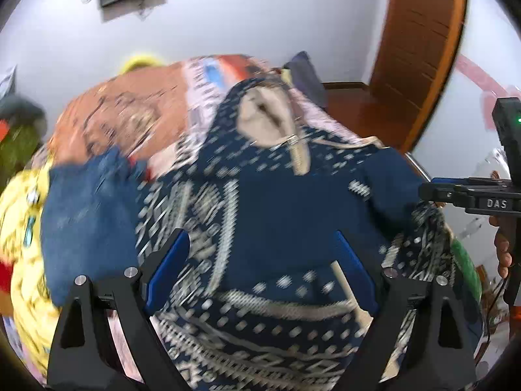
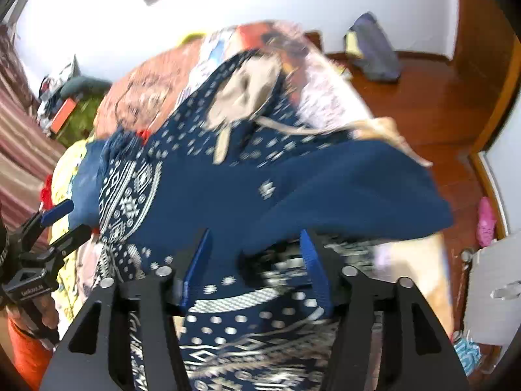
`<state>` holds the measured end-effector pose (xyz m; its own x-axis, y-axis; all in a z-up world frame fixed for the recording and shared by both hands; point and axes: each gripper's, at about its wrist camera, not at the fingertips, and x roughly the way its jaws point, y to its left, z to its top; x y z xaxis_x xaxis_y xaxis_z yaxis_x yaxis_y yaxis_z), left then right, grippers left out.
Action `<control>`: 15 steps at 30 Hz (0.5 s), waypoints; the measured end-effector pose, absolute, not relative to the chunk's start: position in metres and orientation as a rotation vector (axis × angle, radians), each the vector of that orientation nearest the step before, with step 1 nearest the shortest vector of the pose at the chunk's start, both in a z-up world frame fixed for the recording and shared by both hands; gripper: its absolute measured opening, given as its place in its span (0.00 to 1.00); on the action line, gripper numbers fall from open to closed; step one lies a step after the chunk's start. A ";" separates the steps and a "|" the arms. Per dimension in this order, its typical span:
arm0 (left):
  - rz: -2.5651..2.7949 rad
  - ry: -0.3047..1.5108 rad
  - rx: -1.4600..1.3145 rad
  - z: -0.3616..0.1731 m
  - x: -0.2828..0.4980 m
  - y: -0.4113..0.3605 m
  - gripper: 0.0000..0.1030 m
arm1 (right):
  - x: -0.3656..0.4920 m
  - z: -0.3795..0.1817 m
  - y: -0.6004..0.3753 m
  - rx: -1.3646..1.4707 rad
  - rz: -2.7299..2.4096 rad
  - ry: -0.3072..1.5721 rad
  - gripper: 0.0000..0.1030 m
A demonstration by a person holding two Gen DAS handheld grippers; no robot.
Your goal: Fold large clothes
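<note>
From where I'm standing, the risk is starting at the left: the left gripper [image 1: 263, 260] is hanging released over the patterned navy hoodie [image 1: 280, 202], and a careless pinch there could be dragging up the blue denim [image 1: 84, 215] lying against it. Further right, the right gripper [image 2: 257, 260] is standing open with a plain navy fold lying between its blades, unpressed as far as I can tell; that fold may be slumping off the bed [image 2: 332, 97]. The hoodie is sprawling along the bed, its cream-lined hood [image 2: 244, 97] gaping at the far end.
</note>
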<state>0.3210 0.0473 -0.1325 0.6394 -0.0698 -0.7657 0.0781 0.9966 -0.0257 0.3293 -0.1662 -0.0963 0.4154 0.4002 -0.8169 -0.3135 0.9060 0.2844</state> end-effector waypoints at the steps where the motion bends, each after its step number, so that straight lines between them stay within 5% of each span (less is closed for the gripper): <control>1: -0.103 0.868 0.031 -0.130 0.328 0.035 0.87 | 0.327 -0.093 -0.177 0.095 0.425 1.025 0.61; 15: -0.344 0.935 0.296 -0.170 0.413 -0.128 0.87 | 0.330 -0.135 -0.265 0.119 0.201 1.046 0.61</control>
